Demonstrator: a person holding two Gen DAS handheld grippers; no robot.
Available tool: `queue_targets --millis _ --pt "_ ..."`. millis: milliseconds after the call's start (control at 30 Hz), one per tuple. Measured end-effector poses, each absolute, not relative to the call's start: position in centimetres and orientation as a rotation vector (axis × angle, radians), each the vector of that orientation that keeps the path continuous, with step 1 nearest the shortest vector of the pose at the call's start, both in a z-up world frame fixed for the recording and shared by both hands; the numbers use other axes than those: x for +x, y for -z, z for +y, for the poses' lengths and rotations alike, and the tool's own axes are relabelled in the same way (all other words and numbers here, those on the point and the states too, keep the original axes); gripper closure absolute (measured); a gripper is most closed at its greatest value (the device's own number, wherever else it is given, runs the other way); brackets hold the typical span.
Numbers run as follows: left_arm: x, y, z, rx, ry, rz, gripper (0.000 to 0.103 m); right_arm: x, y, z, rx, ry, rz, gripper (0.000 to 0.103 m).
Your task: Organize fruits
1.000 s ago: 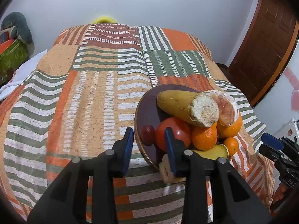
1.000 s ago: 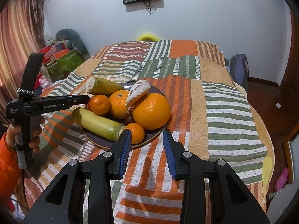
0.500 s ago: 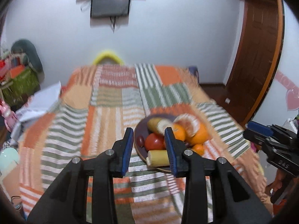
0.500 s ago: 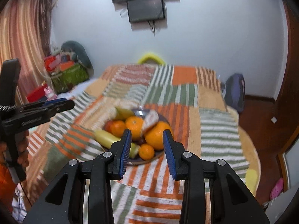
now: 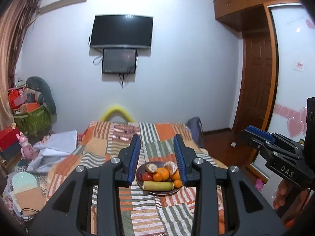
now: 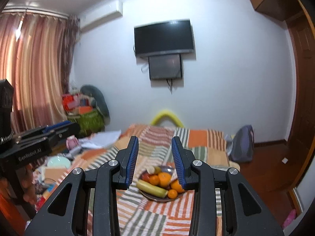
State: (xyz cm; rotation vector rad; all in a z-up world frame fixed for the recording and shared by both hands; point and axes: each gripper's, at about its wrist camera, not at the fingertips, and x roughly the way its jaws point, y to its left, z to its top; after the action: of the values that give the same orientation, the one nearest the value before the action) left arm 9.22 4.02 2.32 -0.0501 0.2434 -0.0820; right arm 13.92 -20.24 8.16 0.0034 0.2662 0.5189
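A dark round plate (image 5: 151,191) sits on the striped patchwork bedspread (image 5: 110,143). It holds oranges (image 5: 161,174), a red tomato (image 5: 147,176), a yellow-green banana (image 5: 158,185) and a peeled piece. The plate also shows in the right wrist view (image 6: 152,197) with the banana (image 6: 151,187) and oranges (image 6: 164,178). My left gripper (image 5: 157,157) is open and empty, held high and far back from the plate. My right gripper (image 6: 155,158) is open and empty, also far back. Each gripper shows at the edge of the other's view.
A wall TV (image 5: 121,32) hangs above the bed's far end. Clutter, boxes and a green bag (image 5: 31,118) lie left of the bed. A backpack (image 6: 241,143) leans at the bed's right. A wooden door (image 5: 256,82) stands right.
Both grippers have pulled far up and back from the plate; the fruit, close a second ago, now looks small and distant. Both stay open and empty.
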Motion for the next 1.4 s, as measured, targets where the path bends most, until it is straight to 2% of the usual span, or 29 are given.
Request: queue_targets --millis 100,133,233,300,367,467,633,867,1400 --pt "7.1 -3.3 3.6 -0.043 0.061 0.201 0.058 12.4 -9.2 -20.4 0.017 -0.525 0.227 0.065" --pt "6.5 -3.6 3.5 -0.046 0.059 0.190 0.052 12.1 -9.2 -20.3 0.018 -0.523 0.218 0.058" --pt "5.2 -3.9 3.3 -0.041 0.049 0.172 0.045 11.2 -9.4 -20.1 0.014 -0.514 0.188 0.049" --pt "4.4 -4.0 3.0 -0.035 0.039 0.165 0.036 10.7 -9.3 -19.9 0.010 -0.504 0.180 0.042" --pt "3.9 -4.0 2.9 -0.031 0.031 0.159 0.026 10.3 -9.2 -19.7 0.007 -0.487 0.170 0.028" --pt "3.5 -3.9 2.5 -0.018 0.019 0.151 0.016 10.3 -9.1 -19.5 0.006 -0.464 0.160 0.016" --pt "2.7 -3.6 2.3 -0.010 0.006 0.138 0.006 9.8 -9.1 -19.3 0.008 -0.437 0.152 0.001" --pt "2.4 -3.3 2.2 -0.010 0.012 0.141 0.001 9.0 -8.7 -19.8 0.003 -0.424 0.151 0.000" --pt "2.3 -3.0 2.2 -0.027 0.014 0.150 0.001 8.2 -8.4 -20.4 0.000 -0.420 0.161 0.000"
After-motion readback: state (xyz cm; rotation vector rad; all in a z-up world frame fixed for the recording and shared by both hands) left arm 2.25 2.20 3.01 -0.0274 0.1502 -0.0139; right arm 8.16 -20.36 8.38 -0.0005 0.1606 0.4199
